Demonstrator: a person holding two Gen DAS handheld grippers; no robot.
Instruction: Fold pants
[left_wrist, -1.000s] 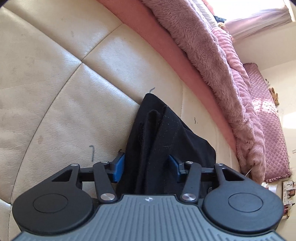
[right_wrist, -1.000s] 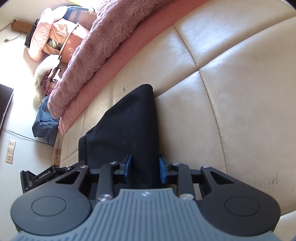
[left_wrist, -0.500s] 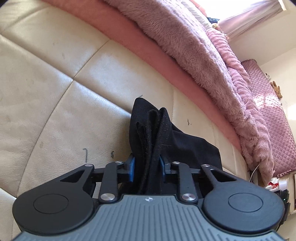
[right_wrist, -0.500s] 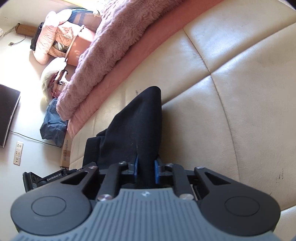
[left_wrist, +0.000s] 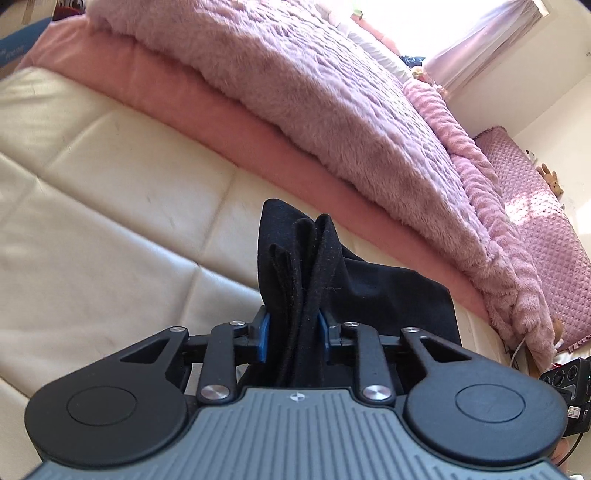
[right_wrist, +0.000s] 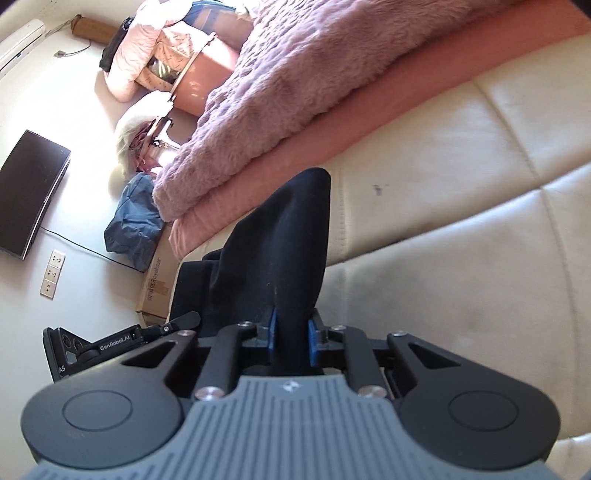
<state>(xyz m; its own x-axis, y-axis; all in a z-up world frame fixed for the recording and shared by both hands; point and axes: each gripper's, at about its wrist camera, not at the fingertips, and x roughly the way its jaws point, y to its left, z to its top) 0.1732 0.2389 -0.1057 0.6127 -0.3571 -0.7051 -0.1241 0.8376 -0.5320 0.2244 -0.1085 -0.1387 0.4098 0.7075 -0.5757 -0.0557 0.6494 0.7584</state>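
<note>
The black pants (left_wrist: 303, 266) lie on a cream leather cushion surface (left_wrist: 110, 221), with one end raised in both views. My left gripper (left_wrist: 293, 334) is shut on a bunched, several-layered corner of the pants, its blue pads pressing the cloth from both sides. My right gripper (right_wrist: 291, 338) is shut on another corner of the black pants (right_wrist: 288, 240), which rises in a smooth cone from between its pads. In the right wrist view the left gripper's body (right_wrist: 110, 343) shows at the lower left, next to the rest of the cloth.
A fluffy pink blanket (left_wrist: 314, 96) over a pink sheet borders the far side of the cushion. On the floor are a blue bag (right_wrist: 133, 221), a cardboard box (right_wrist: 157, 284) and a dark screen (right_wrist: 29, 192). A pink quilted bench (left_wrist: 535, 221) stands at right.
Both grippers closed onto the pants' corners and then rose, lifting the cloth off the cushion. More of the blanket and room shows now in both views.
</note>
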